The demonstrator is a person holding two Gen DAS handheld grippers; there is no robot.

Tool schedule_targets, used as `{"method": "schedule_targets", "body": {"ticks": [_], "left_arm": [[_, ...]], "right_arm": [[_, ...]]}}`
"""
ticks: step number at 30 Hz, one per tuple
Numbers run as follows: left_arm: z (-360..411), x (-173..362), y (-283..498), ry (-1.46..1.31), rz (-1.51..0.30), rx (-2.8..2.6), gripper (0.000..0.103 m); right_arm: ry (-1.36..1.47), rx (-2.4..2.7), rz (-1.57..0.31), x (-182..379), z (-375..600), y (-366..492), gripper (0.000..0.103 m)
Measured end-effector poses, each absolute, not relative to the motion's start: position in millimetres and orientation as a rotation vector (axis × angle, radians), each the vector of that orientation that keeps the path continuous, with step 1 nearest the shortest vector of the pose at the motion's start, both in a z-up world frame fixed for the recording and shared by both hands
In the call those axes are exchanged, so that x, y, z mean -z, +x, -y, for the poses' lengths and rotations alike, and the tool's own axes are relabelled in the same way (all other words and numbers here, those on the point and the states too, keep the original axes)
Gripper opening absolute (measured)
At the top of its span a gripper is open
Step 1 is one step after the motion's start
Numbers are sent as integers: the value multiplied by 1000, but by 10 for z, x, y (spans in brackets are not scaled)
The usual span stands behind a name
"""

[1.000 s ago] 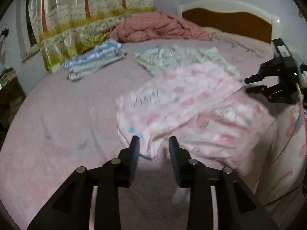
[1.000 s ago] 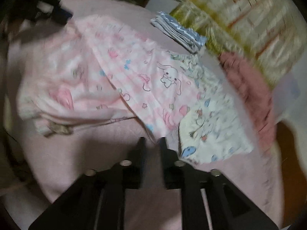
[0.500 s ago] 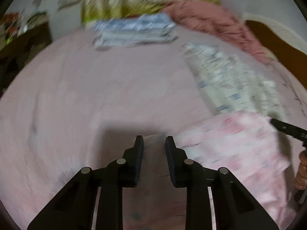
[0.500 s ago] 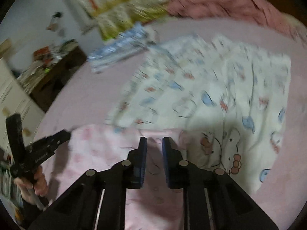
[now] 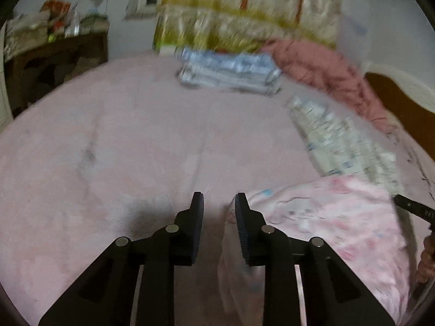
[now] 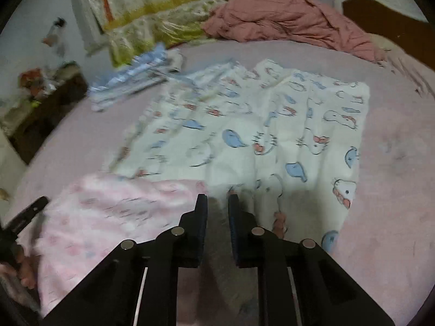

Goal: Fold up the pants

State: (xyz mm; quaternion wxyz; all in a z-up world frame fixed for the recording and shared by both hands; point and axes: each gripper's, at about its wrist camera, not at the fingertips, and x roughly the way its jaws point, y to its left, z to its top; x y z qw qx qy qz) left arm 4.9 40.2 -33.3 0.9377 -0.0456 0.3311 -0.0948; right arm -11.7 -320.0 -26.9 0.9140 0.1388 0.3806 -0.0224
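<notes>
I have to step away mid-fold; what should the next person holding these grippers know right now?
Left gripper: open, empty, low over the bed, beside the pink pants' edge.
Right gripper: open, empty, at the pink pants' far edge, where they meet the white cartoon-print garment.
Pink pants lie bunched near you, not neatly folded. A folded blue pile sits by the curtain.
Left: grip the pink pants, flatten, fold. The white garment is still spread flat.

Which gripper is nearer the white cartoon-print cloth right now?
Right. The right gripper hovers at the near edge of the white cloth. The left gripper is beside the pink pants, with the white cloth beyond them.
</notes>
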Motion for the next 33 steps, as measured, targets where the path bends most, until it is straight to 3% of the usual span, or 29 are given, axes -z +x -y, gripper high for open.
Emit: {"method": "schedule_targets", "body": {"ticks": [3, 5, 7, 11, 14, 17, 25, 29, 33], "left_arm": [[-359, 138, -328, 11, -555, 205, 30], [-339, 61, -605, 49, -499, 234, 38], [-307, 30, -795, 78, -480, 262, 47], [-266, 102, -1216, 115, -455, 271, 66], [-208, 200, -1487, 118, -449, 296, 78], [-85, 331, -1738, 226, -397, 260, 86], [83, 642, -1759, 508, -440, 298, 85], [186, 740, -1800, 685, -392, 466, 77], [282, 777, -1750, 868, -336, 602, 76]], "right_arm": [[296, -29, -709, 80, 3132, -432, 17], [241, -25, -653, -17, 3018, -699, 23], [201, -13, -608, -55, 2912, -970, 35], [172, -36, -618, -13, 2721, -1327, 37], [188, -46, -618, 56, 2611, -1572, 43], [126, -12, -619, 160, 2469, -1793, 44], [-279, -100, -770, 453, 2057, -1975, 47], [-649, -146, -681, 553, 1752, -2108, 47], [-954, -219, -566, 682, 1570, -2181, 52]]}}
